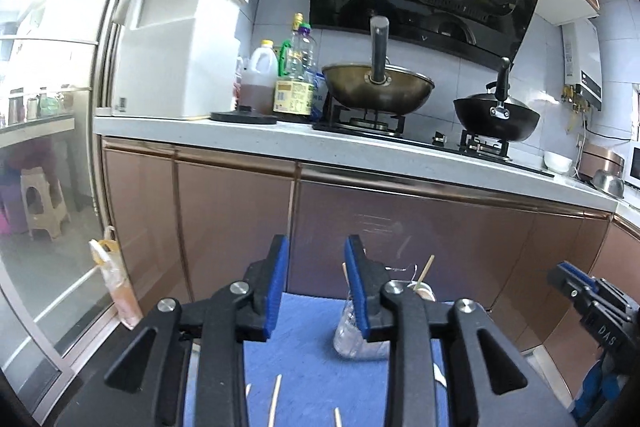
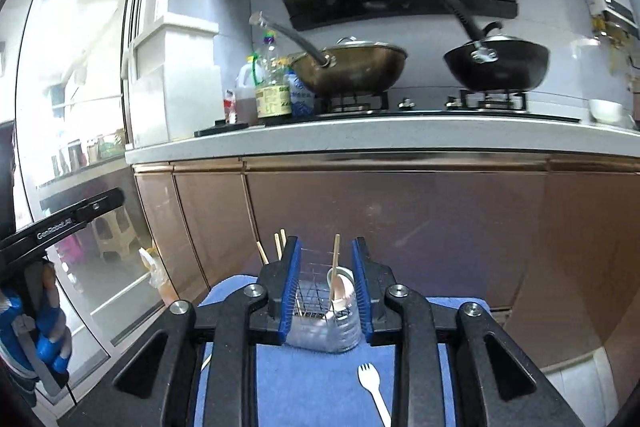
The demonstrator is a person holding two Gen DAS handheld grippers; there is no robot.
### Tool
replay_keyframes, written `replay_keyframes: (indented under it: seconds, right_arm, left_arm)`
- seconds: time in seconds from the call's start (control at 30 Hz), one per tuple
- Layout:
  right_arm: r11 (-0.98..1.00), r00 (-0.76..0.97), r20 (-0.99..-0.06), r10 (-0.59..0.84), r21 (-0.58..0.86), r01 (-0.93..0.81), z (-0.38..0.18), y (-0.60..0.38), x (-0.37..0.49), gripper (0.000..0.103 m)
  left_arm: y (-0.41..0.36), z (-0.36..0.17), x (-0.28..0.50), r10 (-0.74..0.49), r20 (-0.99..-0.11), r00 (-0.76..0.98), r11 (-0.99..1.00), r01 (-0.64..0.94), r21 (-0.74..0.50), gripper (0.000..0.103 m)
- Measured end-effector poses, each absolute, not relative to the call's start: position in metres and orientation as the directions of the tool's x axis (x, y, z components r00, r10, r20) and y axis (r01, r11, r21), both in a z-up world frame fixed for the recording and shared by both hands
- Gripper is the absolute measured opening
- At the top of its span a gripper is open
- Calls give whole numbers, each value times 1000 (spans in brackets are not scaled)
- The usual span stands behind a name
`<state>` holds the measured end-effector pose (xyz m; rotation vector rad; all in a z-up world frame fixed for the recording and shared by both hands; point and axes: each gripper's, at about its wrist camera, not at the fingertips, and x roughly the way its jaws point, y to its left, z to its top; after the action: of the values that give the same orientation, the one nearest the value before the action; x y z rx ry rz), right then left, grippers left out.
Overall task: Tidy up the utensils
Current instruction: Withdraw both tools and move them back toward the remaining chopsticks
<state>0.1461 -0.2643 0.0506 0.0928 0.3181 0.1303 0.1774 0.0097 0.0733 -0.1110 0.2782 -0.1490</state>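
A clear plastic utensil holder (image 2: 324, 323) with a wire rack inside stands on a blue cloth (image 2: 312, 383). It holds chopsticks (image 2: 335, 267) and a white spoon (image 2: 340, 287). A white plastic fork (image 2: 372, 387) lies on the cloth in front of it. My right gripper (image 2: 325, 287) is open and empty, its jaws framing the holder from behind. My left gripper (image 1: 316, 287) is open and empty above the cloth (image 1: 304, 359), left of the holder (image 1: 360, 331). Loose chopsticks (image 1: 275, 403) lie below it.
A kitchen counter (image 1: 280, 139) with copper-coloured cabinet doors (image 1: 400, 227) runs behind the cloth. On it are two woks (image 1: 378, 89) on a stove and oil bottles (image 1: 294, 83). A glass sliding door (image 1: 48, 147) is at the left.
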Motion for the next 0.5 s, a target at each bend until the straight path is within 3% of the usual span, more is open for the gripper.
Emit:
replay_keyframes:
  seconds: [0.5]
  right_arm:
    - [988,943,-306,132,118,-100,58,-262,85,29]
  left_arm:
    - [26,67,131,-129,-372,919,990,102,-93,28]
